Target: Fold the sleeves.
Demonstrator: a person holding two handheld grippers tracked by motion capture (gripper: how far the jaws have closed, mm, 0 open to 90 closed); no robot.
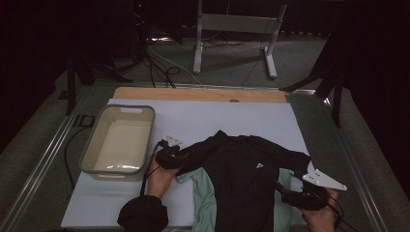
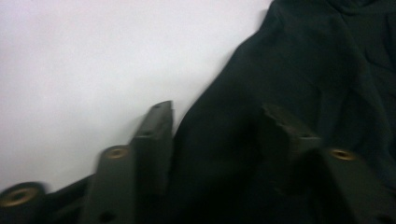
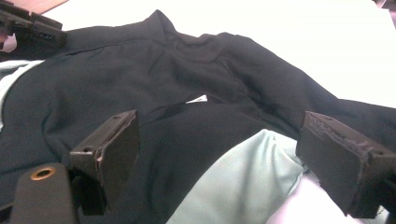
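High view alone shows basin.

High view overhead; gripper views close, sharing black garment.

A dim lab or recording studio, not a home.
Beyond the white-covered table stand a bare metal frame and loose cables on grey carpet, with black curtains behind them.

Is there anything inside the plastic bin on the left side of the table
No, the high view shows the bin with a bare bottom, nothing lying in it.
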